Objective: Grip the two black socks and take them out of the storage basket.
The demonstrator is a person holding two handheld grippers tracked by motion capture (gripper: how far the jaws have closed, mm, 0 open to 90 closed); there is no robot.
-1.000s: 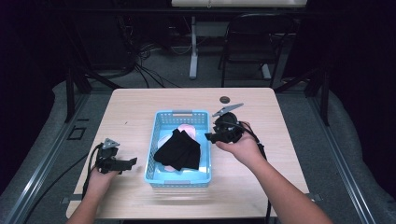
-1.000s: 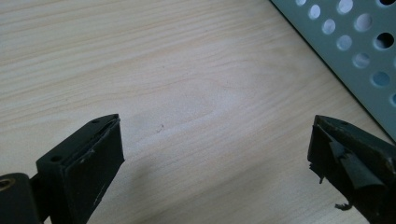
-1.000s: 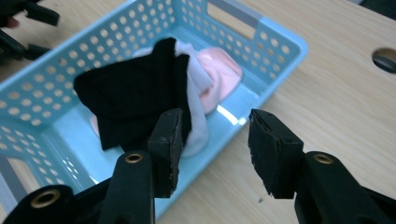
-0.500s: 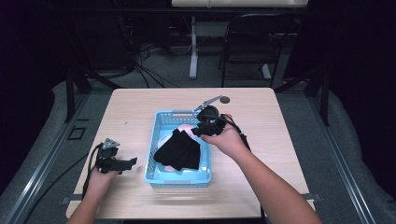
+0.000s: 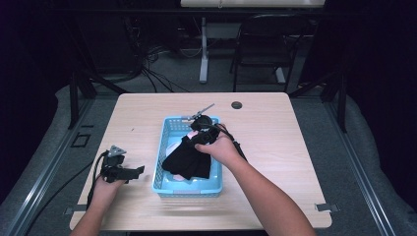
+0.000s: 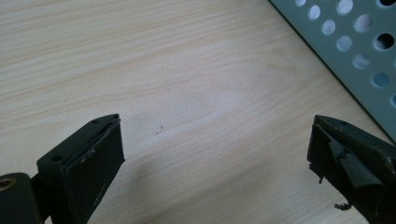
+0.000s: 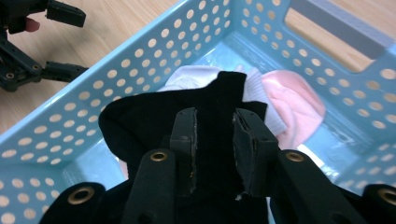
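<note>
— Two grippers at the table; where is each one?
— Left gripper [image 5: 129, 172] rests low on the wooden table [image 5: 275, 128], just beside the left wall of the blue basket [image 5: 158, 169]. Right gripper [image 5: 193, 139] is down inside that basket, held by the person's right hand [image 5: 219, 147].

— How do the left one's jaws stand?
— Wide apart. In the left gripper view bare wood lies between them and nothing is held; the perforated basket wall crosses the upper right corner there.

— And the right one?
— Its jaws have just been closing. In the right gripper view they stand fairly near each other, with the black garment [image 7: 149, 116] between them, a ridge of the fabric rising in the gap. The pads look to be at the cloth, but I cannot tell whether they press on it yet.

— Where does the black garment lie?
— Inside the basket, bunched over its middle and left part, on top of other cloth. In the high view it spreads from under the right hand towards the near left corner.

— What is under it?
— One white piece [image 7: 189, 77] and one pink piece [image 7: 294, 102], both at the basket's far end in the right gripper view, partly covered by the black fabric.

— Anything else on the table?
— Round dark grommet hole [image 5: 237, 104] near the far edge, well apart from the basket.
</note>
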